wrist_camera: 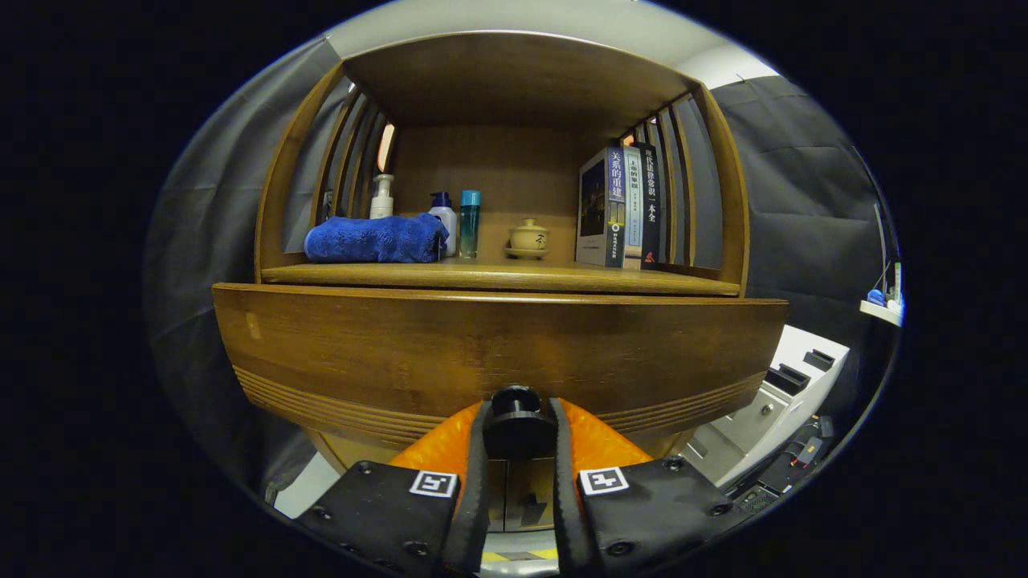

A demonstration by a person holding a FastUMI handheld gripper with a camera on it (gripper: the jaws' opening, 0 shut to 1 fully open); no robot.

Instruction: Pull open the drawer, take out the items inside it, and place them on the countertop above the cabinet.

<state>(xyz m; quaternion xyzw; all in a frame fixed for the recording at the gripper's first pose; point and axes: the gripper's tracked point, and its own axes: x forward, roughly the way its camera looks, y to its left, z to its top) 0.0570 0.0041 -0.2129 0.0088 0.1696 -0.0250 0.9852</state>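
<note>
Gripper [518,417] fingers closed on both sides of the dark round knob [516,411] on the wooden drawer front [498,353]. Countertop [498,277] above holds blue towel [376,238], bottles, books [620,207].

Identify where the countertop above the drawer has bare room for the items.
Gripper is shut on the drawer knob. Free countertop: the front strip, and between teacup and books. Crowded: blue towel and bottles at left.

knob [516,411] between tool [518,449] fingers, seemingly touching | drawer [498,353] below countertop [498,277] | towel [373,239] left, books [618,207] right
</note>
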